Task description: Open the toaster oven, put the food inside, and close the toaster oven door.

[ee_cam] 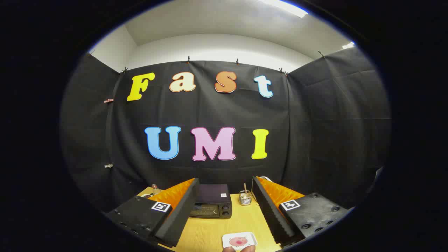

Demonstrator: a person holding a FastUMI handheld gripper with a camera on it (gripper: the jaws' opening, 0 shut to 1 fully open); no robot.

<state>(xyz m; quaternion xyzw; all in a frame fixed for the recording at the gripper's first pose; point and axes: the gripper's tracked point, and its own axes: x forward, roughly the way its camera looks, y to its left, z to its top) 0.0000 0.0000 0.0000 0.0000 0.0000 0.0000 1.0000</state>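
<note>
Looking forward along the gripper point(224, 210), I see its two fingers point(178, 213) spread wide apart with nothing between the pads, hovering above the wooden table point(210, 234). Toaster oven point(212, 205) sits beyond the fingers, against the black cloth wall, its left part hidden behind the left finger; door looks shut, though the front is small and dim, and I can only just make out two knobs on its right side. Small white tray point(239, 240) lies on the table nearer the camera, between the fingers, carrying a reddish piece of food point(239, 241) I cannot identify. Fingertips of a hand point(239, 249) touch the tray's near rim; the rest of the hand is cut off. Wire holder point(245, 198) with a stick stands right of the oven. Glass bottle point(155, 189) peeks over the left finger, mostly hidden.
</note>
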